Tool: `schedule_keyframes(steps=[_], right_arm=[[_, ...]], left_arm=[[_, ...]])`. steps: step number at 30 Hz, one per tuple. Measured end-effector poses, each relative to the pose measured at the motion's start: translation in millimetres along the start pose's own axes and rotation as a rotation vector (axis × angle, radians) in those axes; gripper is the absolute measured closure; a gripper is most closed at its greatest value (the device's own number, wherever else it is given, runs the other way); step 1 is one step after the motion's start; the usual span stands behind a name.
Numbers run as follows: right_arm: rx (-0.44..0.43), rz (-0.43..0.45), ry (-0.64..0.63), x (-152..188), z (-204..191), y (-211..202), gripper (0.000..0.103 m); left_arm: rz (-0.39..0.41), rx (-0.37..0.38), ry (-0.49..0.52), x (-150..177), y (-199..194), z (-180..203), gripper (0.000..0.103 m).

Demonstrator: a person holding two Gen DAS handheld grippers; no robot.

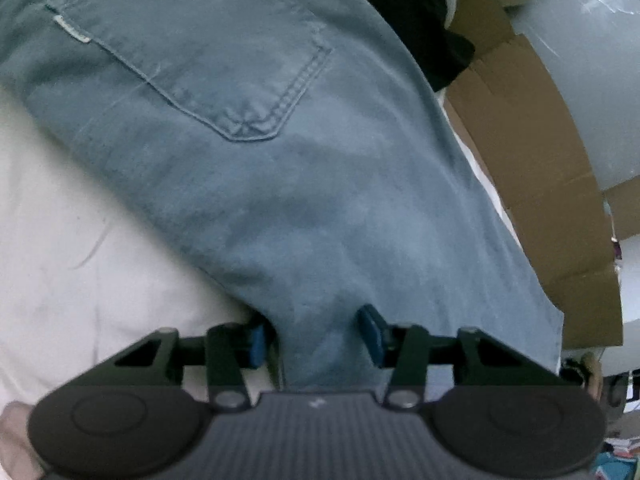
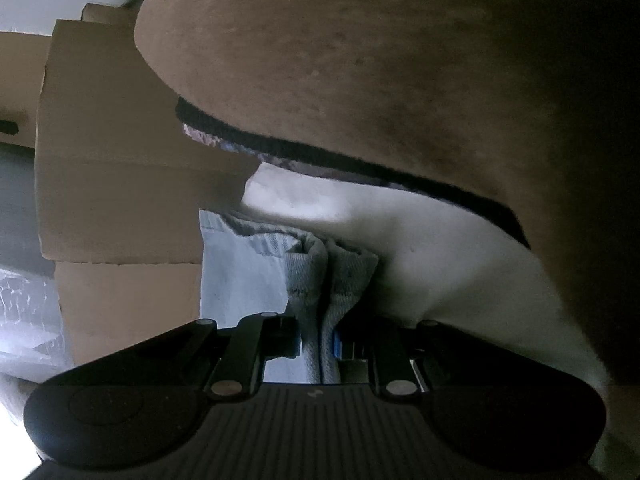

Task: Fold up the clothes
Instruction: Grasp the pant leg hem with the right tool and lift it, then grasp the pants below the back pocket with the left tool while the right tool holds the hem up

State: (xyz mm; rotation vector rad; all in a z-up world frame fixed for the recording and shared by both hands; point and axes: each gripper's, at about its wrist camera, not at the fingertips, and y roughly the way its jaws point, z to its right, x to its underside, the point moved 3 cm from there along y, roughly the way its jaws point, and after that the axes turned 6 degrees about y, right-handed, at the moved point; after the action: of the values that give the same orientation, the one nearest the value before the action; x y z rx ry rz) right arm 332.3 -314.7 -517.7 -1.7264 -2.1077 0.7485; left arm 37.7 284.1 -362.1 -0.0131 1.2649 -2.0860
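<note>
No writing can be read; the small white tag [image 1: 72,32] on the pocket edge is too blurred. The light blue jeans [image 1: 280,200] lie on a white sheet [image 1: 60,240], faded, back pocket [image 1: 208,64] up. Brown cardboard boxes [image 1: 540,168] stand beside; their content is hidden. The left gripper [image 1: 316,338] is spread wide over the denim. The right gripper [image 2: 318,344] is clamped on a bunched denim fold [image 2: 320,272].

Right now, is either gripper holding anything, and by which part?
The right gripper is shut on a bunched hem edge of the jeans. The left gripper is open, its fingers straddling the jeans with nothing clamped.
</note>
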Motion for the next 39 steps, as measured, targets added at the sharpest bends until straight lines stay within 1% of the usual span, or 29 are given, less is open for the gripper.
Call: schedule_keyframes(steps=[3, 4, 5, 6, 7, 8, 9, 10, 12, 14, 15, 19, 21, 23, 24, 26, 28, 31, 32, 36, 39], right_arm=[[-0.011, -0.011, 0.001, 2, -3, 2, 0.089], [-0.021, -0.02, -0.004, 3, -5, 2, 0.093], [-0.032, -0.026, -0.011, 3, -7, 2, 0.095], [-0.045, -0.032, -0.017, 4, -10, 1, 0.095], [-0.059, -0.038, -0.023, 4, -12, 1, 0.096], [-0.072, -0.045, -0.03, 5, -15, 0, 0.096], [-0.083, -0.047, -0.034, 6, -18, 0, 0.096], [-0.093, -0.05, -0.038, 7, -21, 0, 0.096], [-0.113, -0.054, -0.046, 8, -26, 0, 0.097], [-0.111, -0.05, -0.041, 11, -28, 0, 0.097], [-0.11, -0.047, -0.037, 12, -29, 0, 0.097], [-0.111, -0.037, -0.02, 20, -34, -3, 0.097], [-0.106, -0.035, -0.023, 24, -39, -5, 0.097], [-0.089, -0.038, -0.032, -35, -33, -34, 0.097], [-0.086, -0.041, -0.038, -33, -27, -44, 0.097], [-0.085, -0.047, -0.053, -25, -31, -58, 0.097], [-0.087, -0.05, -0.056, -34, -39, -77, 0.097], [-0.075, -0.059, -0.065, -32, -37, -95, 0.097], [-0.071, -0.062, -0.069, -31, -36, -101, 0.097], [-0.054, -0.074, -0.081, -26, -34, -125, 0.097], [-0.041, -0.083, -0.09, -23, -31, -143, 0.097]], left_arm=[[-0.006, 0.012, 0.001, 3, 0, 2, 0.055], [-0.01, 0.019, -0.002, 0, 3, 1, 0.053], [-0.012, 0.024, 0.011, 0, 4, 4, 0.051], [-0.012, 0.029, 0.028, 2, 5, 8, 0.046], [-0.008, 0.03, 0.038, 2, 5, 11, 0.045], [-0.001, 0.03, 0.027, 2, 6, 10, 0.046], [0.006, 0.03, 0.011, 2, 7, 8, 0.054], [0.002, 0.025, -0.004, 2, 7, 6, 0.066], [-0.013, 0.013, -0.032, 0, 6, 0, 0.079], [-0.034, 0.012, -0.029, -5, 4, 1, 0.081], [-0.046, 0.004, -0.013, -9, 4, 3, 0.082], [-0.095, -0.041, -0.006, -23, 2, 13, 0.084], [-0.112, -0.057, 0.024, -31, -2, 21, 0.084], [-0.125, -0.071, 0.045, -40, -8, 27, 0.085], [-0.129, -0.076, 0.047, -45, -12, 30, 0.085], [-0.137, -0.091, 0.052, -54, -17, 39, 0.085], [-0.136, -0.107, 0.066, -61, -24, 44, 0.085], [-0.136, -0.131, 0.084, -70, -35, 49, 0.085], [-0.139, -0.137, 0.085, -75, -37, 45, 0.086], [-0.164, -0.166, 0.114, -76, -50, 48, 0.086], [-0.182, -0.187, 0.136, -81, -48, 55, 0.086]])
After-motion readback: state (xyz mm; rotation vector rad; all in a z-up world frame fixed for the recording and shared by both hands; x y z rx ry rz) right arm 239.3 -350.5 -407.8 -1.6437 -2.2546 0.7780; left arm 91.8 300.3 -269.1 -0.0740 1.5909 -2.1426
